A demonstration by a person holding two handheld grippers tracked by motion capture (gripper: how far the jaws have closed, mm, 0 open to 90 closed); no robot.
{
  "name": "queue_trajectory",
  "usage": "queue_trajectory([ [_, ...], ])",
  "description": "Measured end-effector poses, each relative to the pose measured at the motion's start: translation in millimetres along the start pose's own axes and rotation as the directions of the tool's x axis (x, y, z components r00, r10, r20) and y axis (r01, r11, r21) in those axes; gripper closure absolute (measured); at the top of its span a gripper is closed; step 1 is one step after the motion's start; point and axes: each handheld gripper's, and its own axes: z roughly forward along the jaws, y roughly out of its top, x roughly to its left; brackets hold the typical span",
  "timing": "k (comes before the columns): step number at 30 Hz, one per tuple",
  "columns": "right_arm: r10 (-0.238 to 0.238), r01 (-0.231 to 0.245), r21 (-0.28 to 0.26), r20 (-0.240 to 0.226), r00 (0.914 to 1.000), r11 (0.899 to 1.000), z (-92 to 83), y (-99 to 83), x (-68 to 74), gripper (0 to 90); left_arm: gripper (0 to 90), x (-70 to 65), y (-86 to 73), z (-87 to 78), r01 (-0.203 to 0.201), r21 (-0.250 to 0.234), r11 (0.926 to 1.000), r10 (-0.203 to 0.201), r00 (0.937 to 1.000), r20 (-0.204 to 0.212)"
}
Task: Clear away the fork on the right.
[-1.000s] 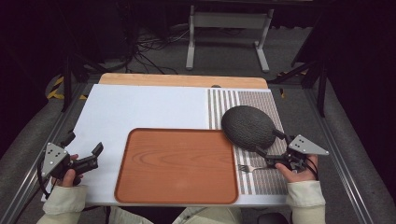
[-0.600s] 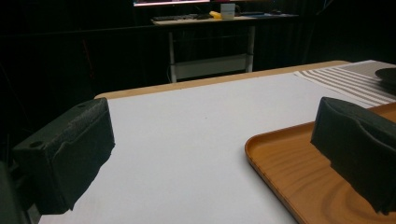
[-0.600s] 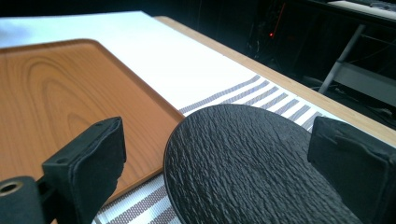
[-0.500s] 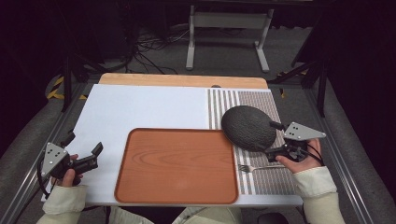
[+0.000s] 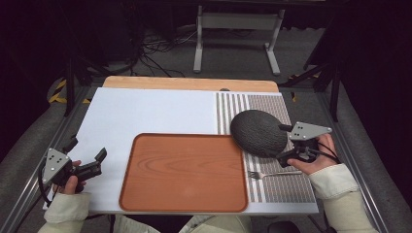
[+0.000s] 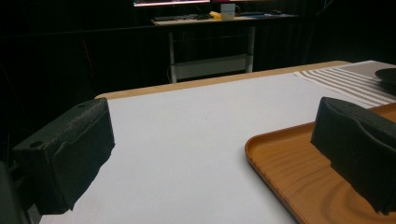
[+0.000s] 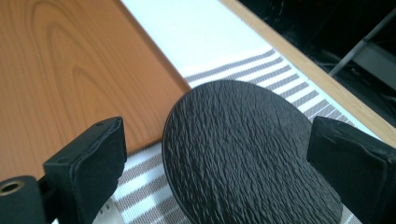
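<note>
- The left gripper [image 5: 85,162] is black, with a grey three-cornered plate on top dotted with small dark holes (screws or mounting holes, too small to tell).
- A black cable loops from its near end, at the left edge of the worktop [image 5: 145,111].
- The right gripper [image 5: 286,143] has the same build: black body, grey three-cornered plate, thin black cable curling by the hand.
- Seen close, the jaws are blocky black pads with a matt, faintly ridged face; one holder shows a brass-coloured ring.
- Both sleeves are pale cream cloth, with gathered cuffs.
</note>
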Motion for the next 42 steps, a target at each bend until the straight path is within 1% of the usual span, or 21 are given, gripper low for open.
queue_trajectory([
  [2, -0.019, 0.019, 0.025, 0.002, 0.9998, 0.999, -0.8, 1.3, -0.9, 6.2, 0.0, 0.0, -0.1, 0.1, -0.001, 0.000, 1.0000, 0.001, 1.0000, 0.001],
  [4, -0.030, 0.030, 0.057, -0.009, 0.9995, 0.998, -1.3, 2.2, -1.9, 6.3, 0.0, 0.0, -0.1, 0.1, 0.000, -0.001, 1.0000, 0.000, 1.0000, 0.000],
  [5, -0.030, 0.030, 0.057, -0.009, 0.9995, 0.998, -1.3, 2.2, -1.9, 6.3, 0.1, 0.0, -0.1, 0.1, 0.000, -0.001, 1.0000, 0.000, 1.0000, 0.000],
  [6, -0.047, 0.049, 0.093, -0.022, 0.9986, 0.994, -1.0, 3.2, -2.0, 6.5, 0.1, 0.1, -0.1, 0.0, -0.001, 0.000, 1.0000, 0.001, 1.0000, 0.000],
  [10, -0.076, 0.082, 0.147, -0.042, 0.9962, 0.986, 0.0, 5.6, -2.2, 7.2, 0.0, -0.1, -0.1, -0.1, -0.002, 0.001, 1.0000, 0.002, 1.0000, 0.003],
  [13, -0.102, 0.110, 0.187, -0.052, 0.9934, 0.976, 1.4, 6.2, -2.9, 7.8, 0.0, 0.0, -0.1, -0.1, -0.002, 0.001, 1.0000, 0.002, 1.0000, 0.002],
  [14, -0.102, 0.110, 0.187, -0.052, 0.9934, 0.976, 1.4, 6.2, -2.9, 7.8, 0.0, 0.0, -0.2, 0.0, -0.001, -0.001, 1.0000, 0.001, 1.0000, 0.001],
  [19, -0.133, 0.149, 0.236, -0.080, 0.9878, 0.960, 4.1, 7.1, -3.1, 8.2, 0.0, -0.1, -0.1, 0.0, -0.001, 0.000, 1.0000, 0.001, 1.0000, 0.002],
  [22, -0.161, 0.183, 0.276, -0.101, 0.9817, 0.943, 5.3, 9.1, -3.4, 9.5, 0.1, -0.1, -0.1, -0.1, -0.001, -0.001, 1.0000, 0.001, 1.0000, 0.002],
  [25, -0.178, 0.206, 0.304, -0.116, 0.9770, 0.930, 6.6, 10.5, -3.8, 9.8, 0.0, 0.1, 0.0, -0.2, -0.001, -0.001, 1.0000, 0.001, 1.0000, 0.002],
  [26, -0.179, 0.210, 0.309, -0.127, 0.9757, 0.928, 7.5, 10.6, -4.1, 9.9, 0.0, 0.2, 0.1, -0.3, -0.001, 0.000, 1.0000, 0.001, 1.0000, 0.003],
  [28, -0.191, 0.230, 0.335, -0.147, 0.9706, 0.914, 9.2, 11.7, -3.9, 10.9, 0.0, 0.2, 0.1, -0.3, -0.001, 0.000, 1.0000, 0.001, 1.0000, 0.004],
  [30, -0.198, 0.244, 0.354, -0.161, 0.9669, 0.903, 10.8, 12.3, -3.5, 11.2, 0.0, 0.1, -0.1, -0.1, 0.000, -0.001, 1.0000, 0.000, 1.0000, 0.003],
  [33, -0.219, 0.278, 0.385, -0.189, 0.9571, 0.880, 12.2, 13.4, -4.1, 12.2, 0.0, 0.2, 0.1, -0.3, 0.000, 0.000, 1.0000, 0.000, 1.0000, 0.004],
  [34, -0.220, 0.280, 0.391, -0.192, 0.9565, 0.877, 12.4, 13.4, -4.1, 12.2, 0.0, 0.4, 0.1, -0.3, 0.000, -0.004, 1.0000, 0.000, 1.0000, 0.003],
  [35, -0.221, 0.286, 0.401, -0.200, 0.9545, 0.870, 12.7, 13.2, -4.2, 12.3, 0.0, 0.4, 0.1, -0.3, 0.000, -0.005, 1.0000, 0.000, 1.0000, 0.003],
  [36, -0.221, 0.286, 0.401, -0.200, 0.9545, 0.870, 12.7, 13.2, -4.2, 12.3, 0.0, 0.4, 0.1, -0.3, 0.000, -0.005, 1.0000, 0.000, 1.0000, 0.003],
  [37, -0.231, 0.300, 0.408, -0.210, 0.9499, 0.862, 13.4, 12.7, -4.8, 12.4, 0.0, 0.4, 0.1, -0.3, 0.000, -0.004, 1.0000, 0.000, 1.0000, 0.004],
  [38, -0.229, 0.302, 0.421, -0.216, 0.9492, 0.855, 13.5, 12.5, -4.6, 12.4, 0.0, 0.3, 0.1, -0.3, -0.001, -0.004, 1.0000, 0.001, 1.0000, 0.003],
  [41, -0.234, 0.315, 0.436, -0.230, 0.9446, 0.843, 14.5, 12.0, -4.6, 12.6, 0.1, 0.2, 0.3, -0.4, -0.002, -0.002, 1.0000, 0.002, 1.0000, 0.004],
  [42, -0.238, 0.321, 0.435, -0.235, 0.9424, 0.841, 15.1, 11.9, -4.8, 12.6, 0.0, 0.2, 0.3, -0.5, -0.001, -0.001, 1.0000, 0.001, 1.0000, 0.005],
])
